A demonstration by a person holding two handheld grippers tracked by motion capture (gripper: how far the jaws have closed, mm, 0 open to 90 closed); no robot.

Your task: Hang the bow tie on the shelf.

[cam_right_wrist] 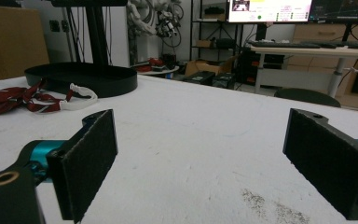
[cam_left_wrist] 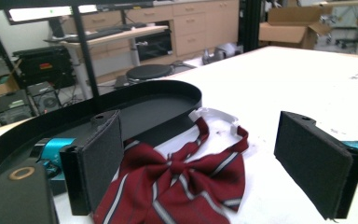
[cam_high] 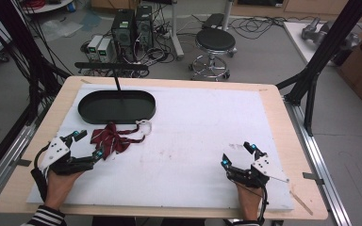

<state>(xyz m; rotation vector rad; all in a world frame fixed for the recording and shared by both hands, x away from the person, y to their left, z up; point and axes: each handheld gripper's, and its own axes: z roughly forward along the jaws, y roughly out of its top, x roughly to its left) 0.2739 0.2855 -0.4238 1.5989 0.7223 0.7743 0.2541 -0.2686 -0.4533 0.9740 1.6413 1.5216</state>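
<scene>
Resting spread on white bench [cam_high: 198, 141]: left hand-held gripper [cam_high: 88, 144] beside bow tie [cam_high: 111, 139], right hand-held gripper [cam_high: 238, 154] lower right, no readable writing.

My left tongs [cam_left_wrist: 214, 163] stand spread wide over the white bench [cam_left_wrist: 307, 88], their black padded jaws flanking a dark red striped fabric bow tie [cam_left_wrist: 177, 182]. Behind it sits a black oval tray [cam_left_wrist: 135, 100].

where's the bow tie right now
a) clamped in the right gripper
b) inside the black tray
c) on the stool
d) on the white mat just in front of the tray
d: the bow tie lies on the white mat beside the black tray, between the open jaws of the left gripper, not gripped.
</scene>
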